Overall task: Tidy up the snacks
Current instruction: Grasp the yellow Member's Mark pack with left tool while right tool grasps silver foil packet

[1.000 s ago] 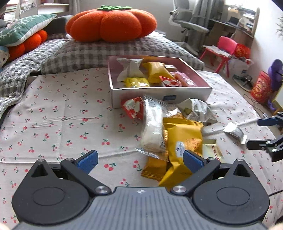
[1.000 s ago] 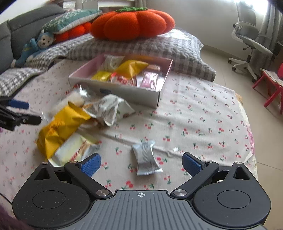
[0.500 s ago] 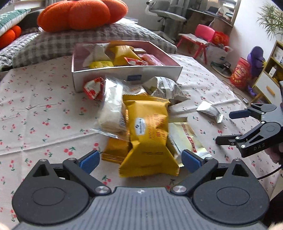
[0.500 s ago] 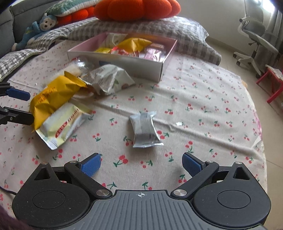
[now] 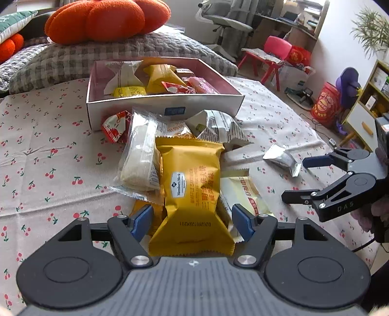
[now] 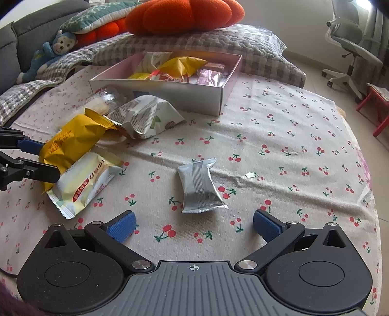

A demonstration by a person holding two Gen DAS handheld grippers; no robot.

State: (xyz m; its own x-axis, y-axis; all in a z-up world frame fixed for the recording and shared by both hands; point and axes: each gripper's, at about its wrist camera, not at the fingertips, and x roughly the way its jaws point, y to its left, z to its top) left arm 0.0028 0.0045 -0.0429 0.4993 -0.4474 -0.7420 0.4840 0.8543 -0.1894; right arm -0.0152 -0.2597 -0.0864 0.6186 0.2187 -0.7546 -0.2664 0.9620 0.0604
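Note:
A pile of snack packets lies on the cherry-print cloth in front of a white box (image 5: 165, 104) that holds several snacks. My left gripper (image 5: 192, 222) is open, its pads on either side of the near end of a yellow packet (image 5: 192, 192) on top of the pile, which also shows in the right wrist view (image 6: 73, 143). My right gripper (image 6: 193, 226) is open just short of a silver packet (image 6: 199, 186) lying alone on the cloth, also seen in the left wrist view (image 5: 282, 159). The box also shows in the right wrist view (image 6: 170, 93).
A pale yellow packet (image 6: 85, 182), a clear white packet (image 5: 141, 158), a grey-printed packet (image 6: 148, 116) and a red one (image 5: 114, 126) lie in the pile. An orange pumpkin cushion (image 5: 107, 19) sits on grey checked pillows (image 5: 73, 58) behind the box. The cloth's edge falls off at the right (image 6: 367, 194).
My left gripper has moved forward and narrowed until the yellow packet lies between its pads. My right gripper has moved closer to the silver packet.

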